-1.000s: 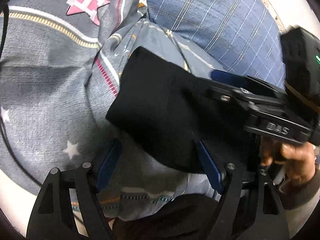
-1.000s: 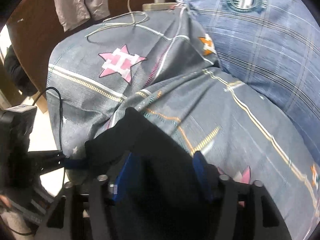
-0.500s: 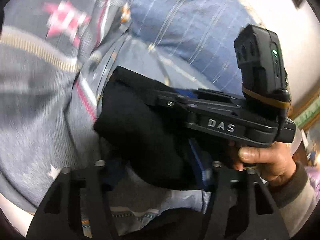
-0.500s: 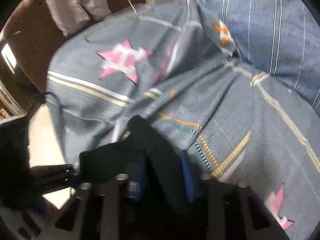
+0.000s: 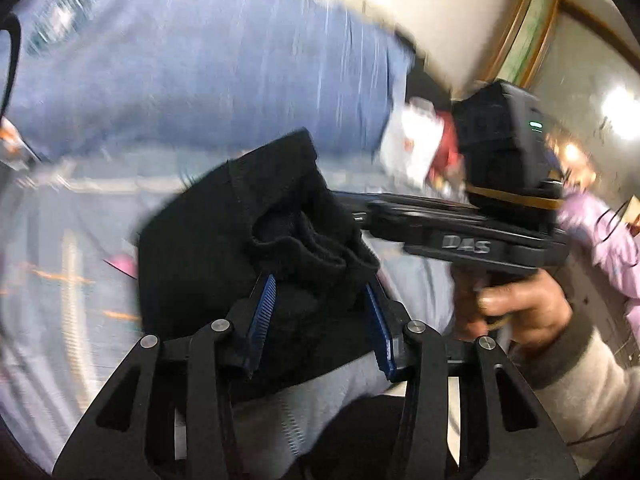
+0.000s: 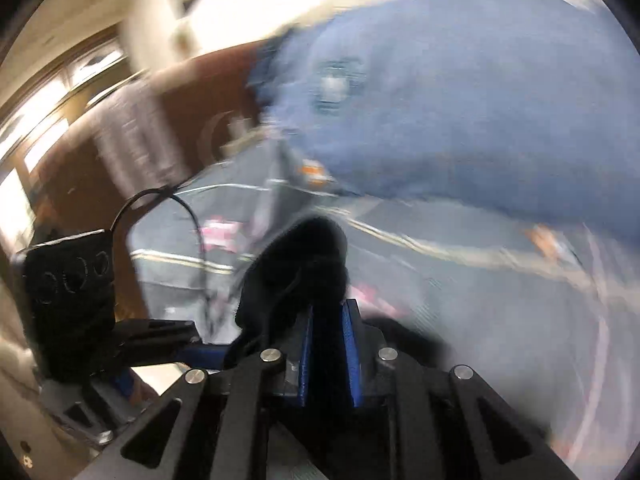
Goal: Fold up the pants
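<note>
The black pants (image 5: 240, 240) are bunched up and held off the grey patterned bedspread (image 5: 60, 240). My left gripper (image 5: 320, 292) has its blue pads on both sides of a thick black fold. My right gripper (image 6: 328, 316) is shut on another part of the pants (image 6: 304, 264), its blue pads nearly touching. In the left wrist view the right gripper's body (image 5: 480, 240) reaches into the fabric from the right, held by a hand (image 5: 520, 308). The left gripper's body (image 6: 72, 300) shows at the left of the right wrist view. Both views are blurred.
A large blue checked pillow (image 5: 200, 60) (image 6: 460, 100) lies behind the pants. A brown headboard (image 6: 180, 120) with a grey garment hung on it stands at the back left. A black cable (image 6: 160, 208) loops over the bedspread. A wall with framed pictures (image 5: 520, 40) is at the right.
Both grippers have closed on the pants and lifted them off the bedspread. Both cameras have swung upward, so the pillow, headboard and wall fill the views.
</note>
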Available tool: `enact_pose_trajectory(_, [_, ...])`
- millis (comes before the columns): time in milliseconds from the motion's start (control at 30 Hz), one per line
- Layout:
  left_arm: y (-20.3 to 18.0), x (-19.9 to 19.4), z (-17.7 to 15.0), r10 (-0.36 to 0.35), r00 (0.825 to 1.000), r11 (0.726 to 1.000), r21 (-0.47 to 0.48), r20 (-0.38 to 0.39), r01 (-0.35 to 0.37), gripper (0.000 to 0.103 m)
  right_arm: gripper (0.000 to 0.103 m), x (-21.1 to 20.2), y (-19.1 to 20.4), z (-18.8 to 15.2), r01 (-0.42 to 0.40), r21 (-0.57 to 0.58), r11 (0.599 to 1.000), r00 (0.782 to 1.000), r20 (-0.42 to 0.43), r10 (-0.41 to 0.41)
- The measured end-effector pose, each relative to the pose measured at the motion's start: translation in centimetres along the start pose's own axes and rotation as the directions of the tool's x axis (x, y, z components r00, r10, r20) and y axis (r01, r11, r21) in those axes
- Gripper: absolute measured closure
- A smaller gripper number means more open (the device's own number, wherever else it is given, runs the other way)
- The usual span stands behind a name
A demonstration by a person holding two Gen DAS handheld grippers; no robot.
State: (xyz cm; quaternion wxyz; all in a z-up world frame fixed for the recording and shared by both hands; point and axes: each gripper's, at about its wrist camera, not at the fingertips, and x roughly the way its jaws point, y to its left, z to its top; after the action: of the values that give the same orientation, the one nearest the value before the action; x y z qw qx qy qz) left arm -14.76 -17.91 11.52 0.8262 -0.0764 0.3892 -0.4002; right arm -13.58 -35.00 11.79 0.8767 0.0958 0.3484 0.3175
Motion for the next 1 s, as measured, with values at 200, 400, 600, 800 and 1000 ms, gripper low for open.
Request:
enact_pose_trajectory(200, [-0.8, 5.6, -0.7, -0.038, 0.977, 0.999, 0.008, -0.211, 0.041, 0.059, 0.088, -2.5, -7.2, -6.8, 0.231, 0.282, 0.931, 0.972, -0.036, -0.230])
enact_pose_trajectory(400, [-0.9, 0.5, 1.1, 0.090, 0.993, 0.990, 0.111, -0.072, -0.082, 0.027, 0.041, -4.1, -5.8, -7.1, 0.067, 0.336, 0.940, 0.992, 0.081, -0.100])
enact_pose_trajectory(600, [4.7, -0.6, 1.1, 0.227, 0.973, 0.973, 0.044, -0.046, -0.226, 0.027, 0.039, 0.0, -4.7, -6.2, 0.025, 0.324, 0.946, 1.000, 0.005, -0.028])
enact_pose_trajectory(800, [8.8, 0.5, -1.3, 0.286, 0.953, 0.957, -0.026, -0.102, -0.290, 0.027, 0.036, 4.6, -5.0, -5.2, -0.002, 0.320, 0.947, 0.999, -0.045, 0.018])
enact_pose_trajectory(1000, [7.8, 0.7, -1.2, 0.266, 0.958, 0.962, -0.037, -0.105, -0.271, 0.027, 0.090, 3.9, -3.1, -4.3, -0.003, 0.252, 0.968, 1.000, -0.015, 0.007])
